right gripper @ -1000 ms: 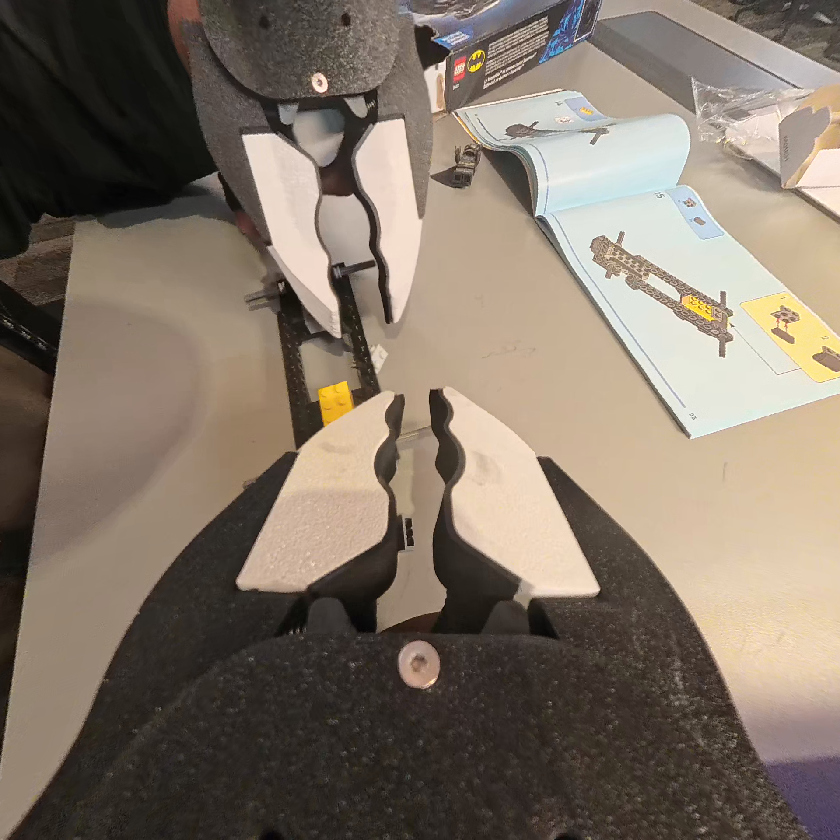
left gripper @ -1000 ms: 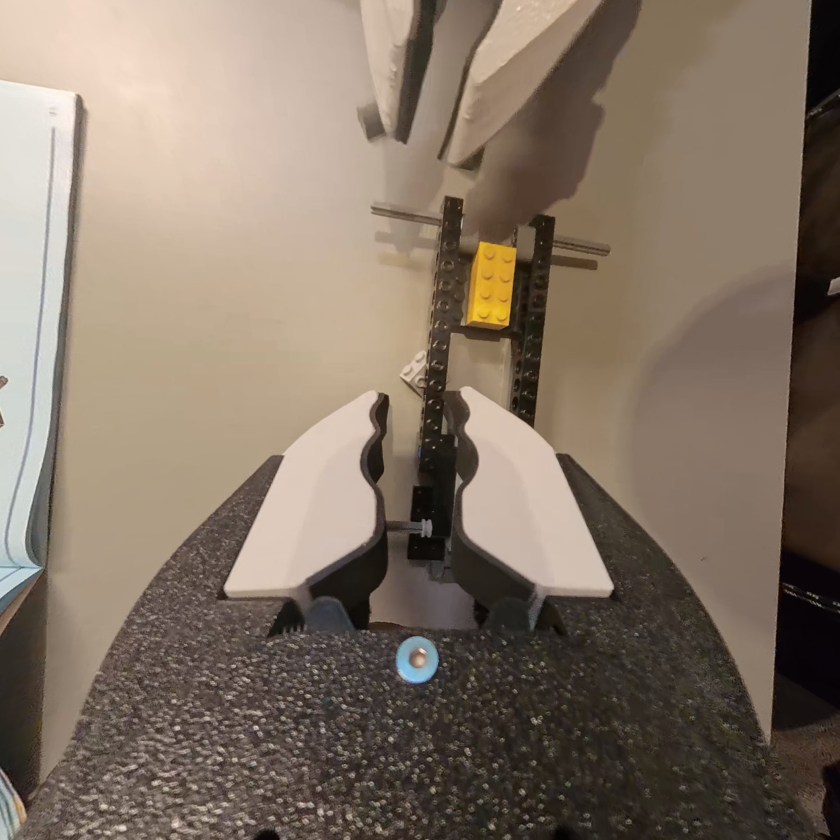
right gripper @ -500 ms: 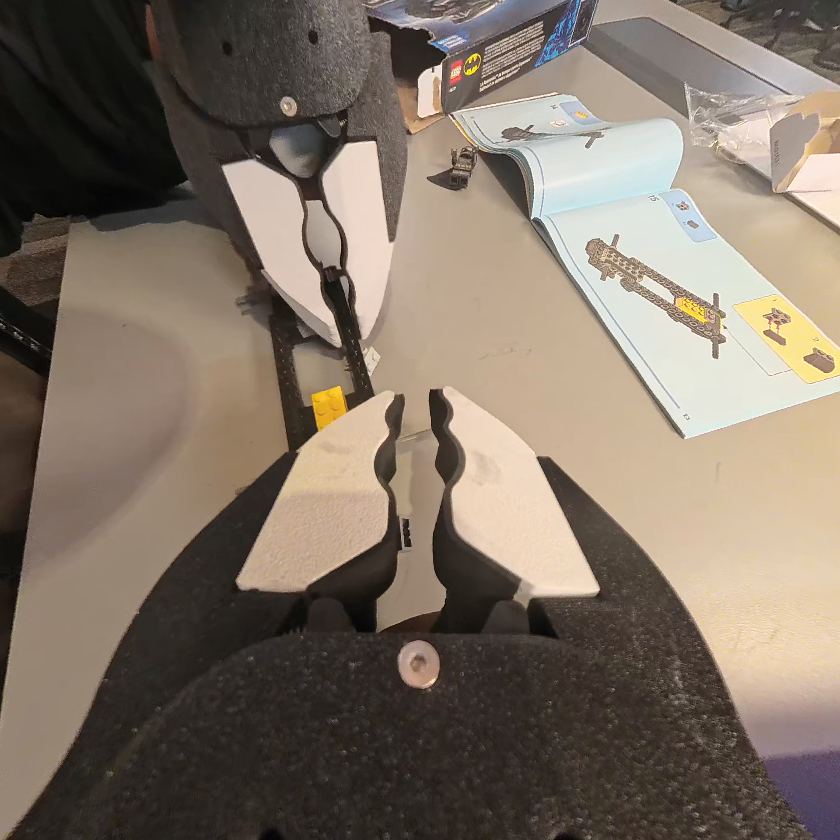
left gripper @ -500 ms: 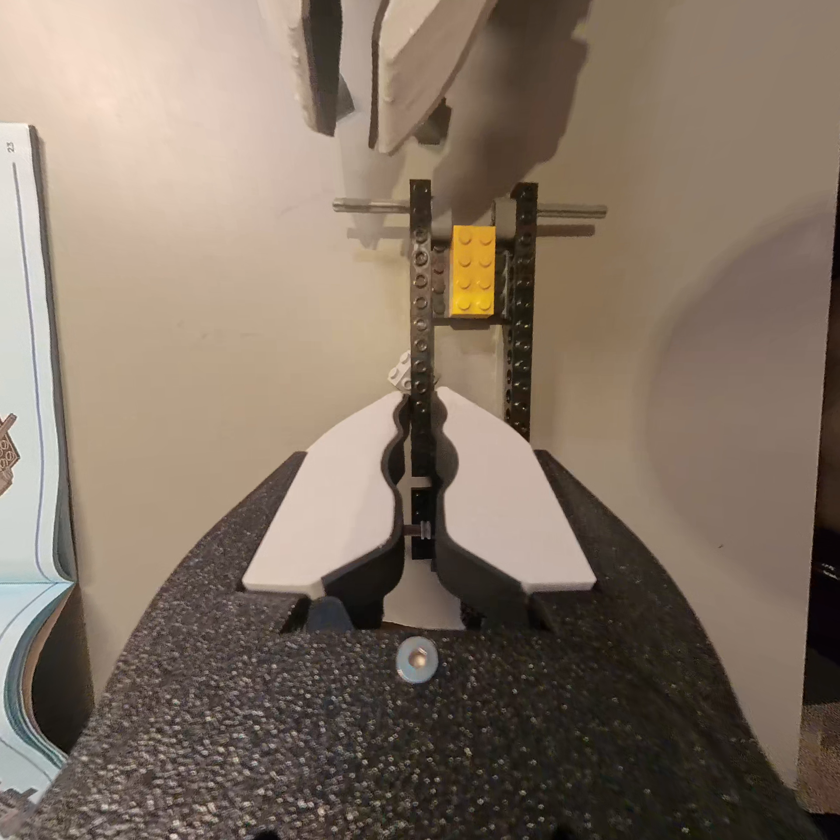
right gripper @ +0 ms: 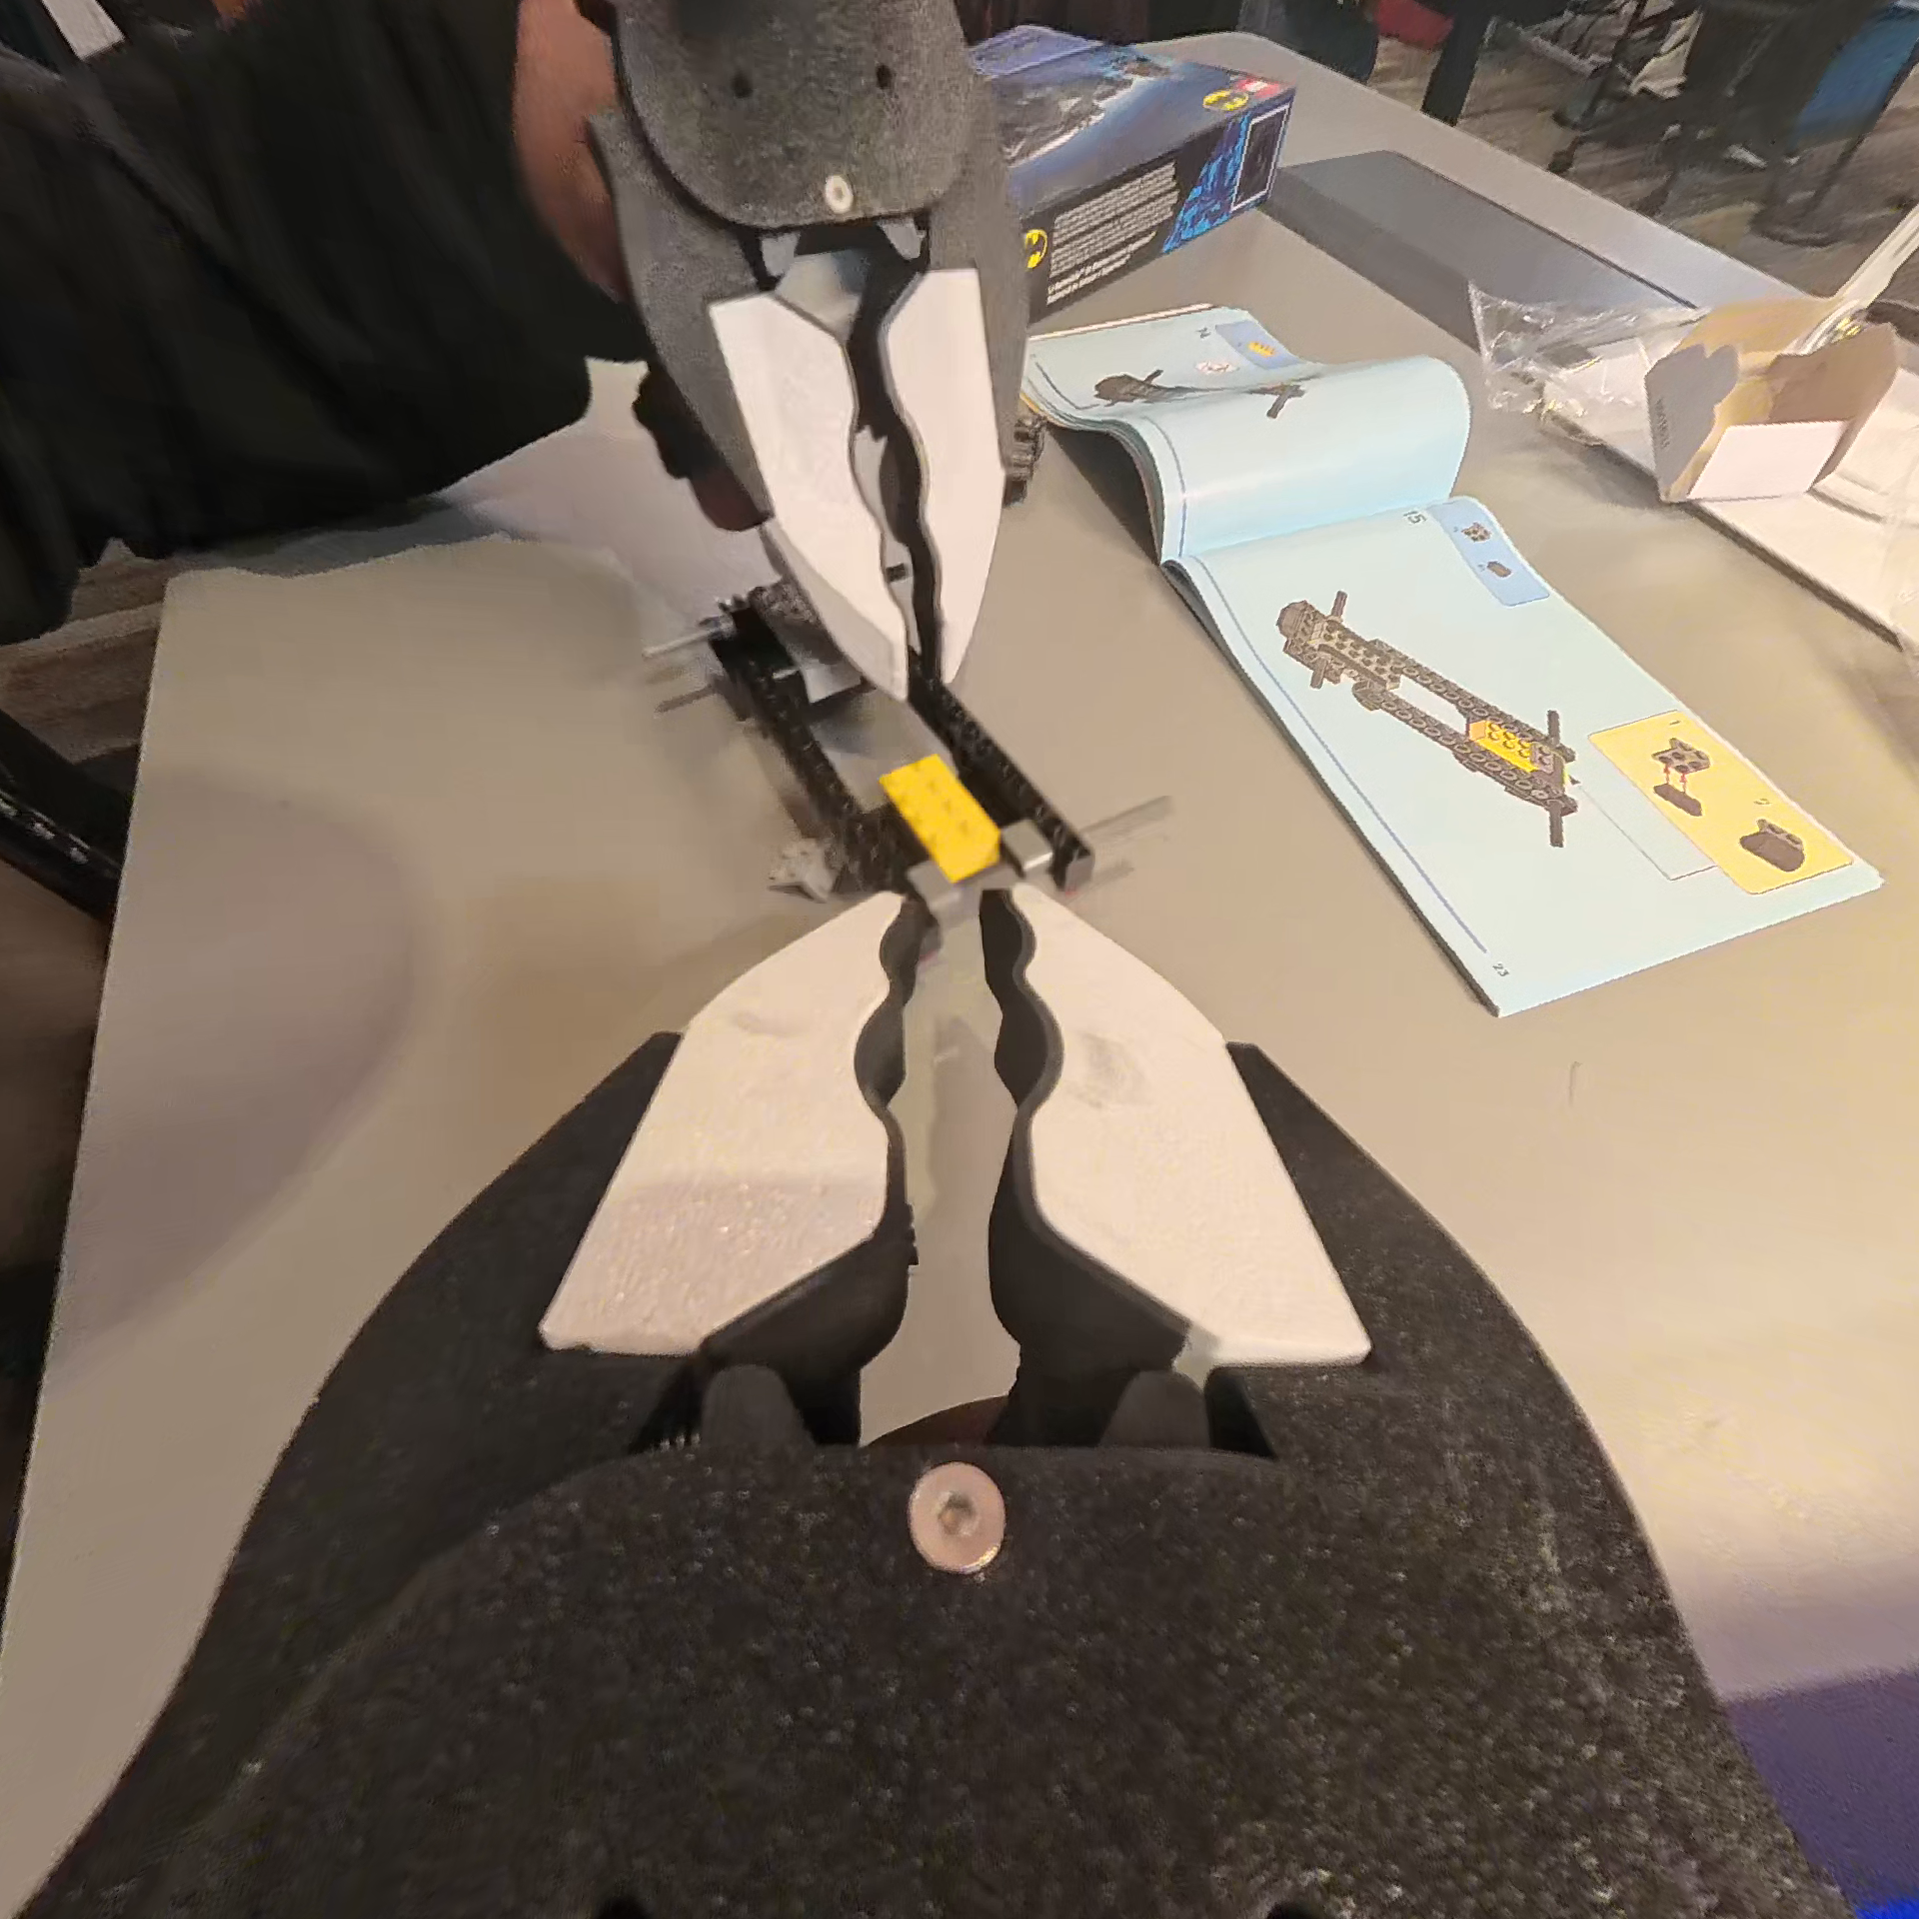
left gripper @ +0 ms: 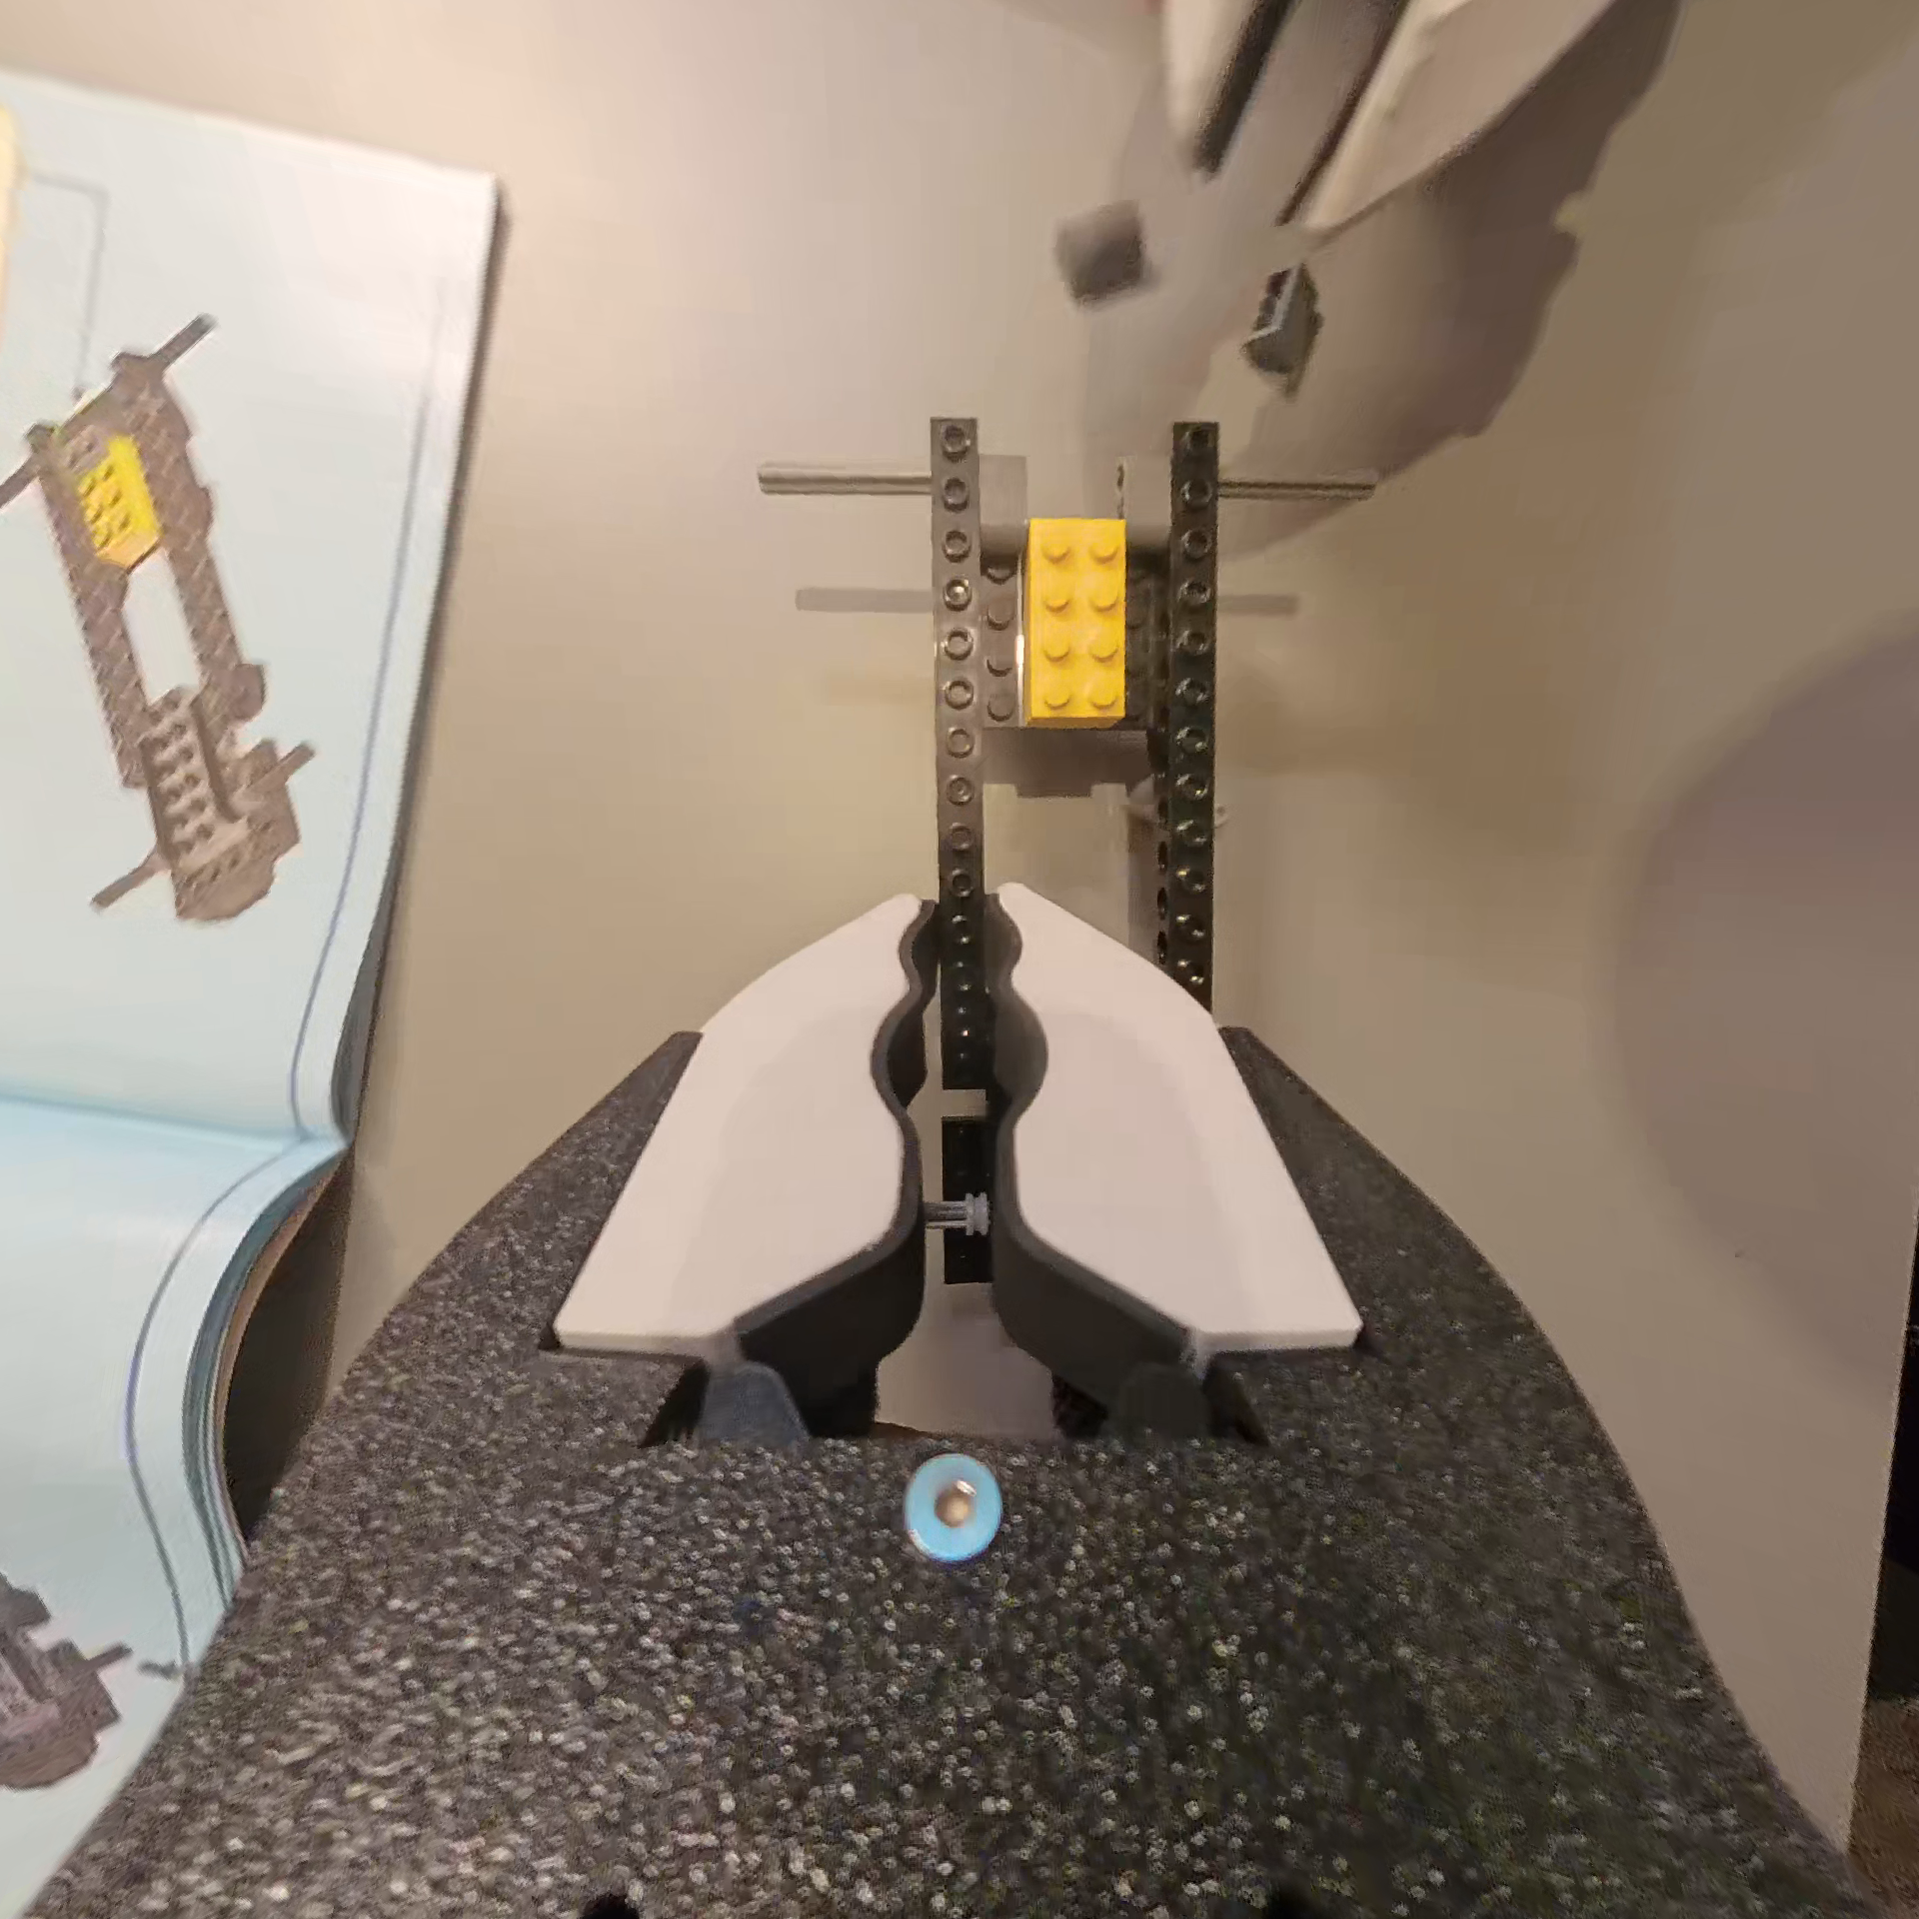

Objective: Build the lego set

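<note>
- Our left gripper [left gripper: 961, 914] is nearly closed. Its two white fingers [left gripper: 810, 1122] pinch one long black beam [left gripper: 957, 665] of a brick frame [right gripper: 893, 800], with the pads pressed on both sides of it.
- The frame hangs over the middle of the tabletop [right gripper: 415, 831]. It has two parallel black beams, a yellow brick [left gripper: 1075, 623] set between them, and a grey axle [left gripper: 841, 481] across its far end. From the offset shadows, we judge it is lifted clear of the surface.
- Since we grip only one beam, near its end, we would keep the pinch firm and the frame level so that it does not swing.
- Our right gripper [right gripper: 950, 903] has its jaws a narrow slit apart, with the tips right at the frame's grey end piece [right gripper: 940, 893]. We cannot tell whether they clamp it or merely sit beside it.
- In the left wrist view the right gripper [left gripper: 1277, 187] is smeared and cut off by the top edge. Two small grey bits near its tips are too blurred to identify.
- An open booklet [right gripper: 1402, 727] lies toward the tabletop's right edge and a dark box [right gripper: 1122, 177] sits at the far edge. A small pale piece [right gripper: 800, 867] lies just beside the frame, and we cannot make out its shape.
</note>
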Demonstrator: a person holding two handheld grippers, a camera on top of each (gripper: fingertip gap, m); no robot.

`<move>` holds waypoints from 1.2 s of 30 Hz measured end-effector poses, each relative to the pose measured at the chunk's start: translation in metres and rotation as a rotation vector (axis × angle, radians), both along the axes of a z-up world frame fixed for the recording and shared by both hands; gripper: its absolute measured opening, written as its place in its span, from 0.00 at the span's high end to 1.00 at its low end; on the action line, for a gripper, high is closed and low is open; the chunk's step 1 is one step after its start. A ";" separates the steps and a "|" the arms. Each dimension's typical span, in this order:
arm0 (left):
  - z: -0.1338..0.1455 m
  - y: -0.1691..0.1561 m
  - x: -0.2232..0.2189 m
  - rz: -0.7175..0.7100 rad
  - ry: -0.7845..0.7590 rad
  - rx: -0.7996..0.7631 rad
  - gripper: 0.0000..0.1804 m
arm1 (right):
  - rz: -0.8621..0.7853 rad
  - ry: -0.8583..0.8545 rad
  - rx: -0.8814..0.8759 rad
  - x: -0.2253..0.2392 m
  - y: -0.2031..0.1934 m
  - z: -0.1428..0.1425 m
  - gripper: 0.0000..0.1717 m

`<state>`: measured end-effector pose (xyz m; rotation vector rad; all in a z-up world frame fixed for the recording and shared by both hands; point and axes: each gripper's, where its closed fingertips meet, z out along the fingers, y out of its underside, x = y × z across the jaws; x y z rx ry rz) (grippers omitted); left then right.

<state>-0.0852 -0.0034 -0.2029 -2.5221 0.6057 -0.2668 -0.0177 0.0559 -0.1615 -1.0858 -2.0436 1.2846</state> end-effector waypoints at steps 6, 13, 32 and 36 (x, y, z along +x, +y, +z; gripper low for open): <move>0.004 -0.012 -0.039 0.112 -0.053 0.026 0.96 | 0.102 -0.060 0.041 0.009 -0.018 -0.013 0.93; -0.013 -0.033 -0.046 0.062 -0.036 -0.040 0.96 | 0.173 -0.188 0.215 0.006 -0.046 -0.042 0.90; -0.003 -0.027 0.050 0.028 -0.015 0.108 0.86 | 0.175 -0.284 0.234 0.007 -0.067 -0.053 0.86; -0.010 -0.025 0.056 0.056 -0.022 0.069 0.89 | 0.107 -0.310 0.221 -0.004 -0.062 -0.058 0.83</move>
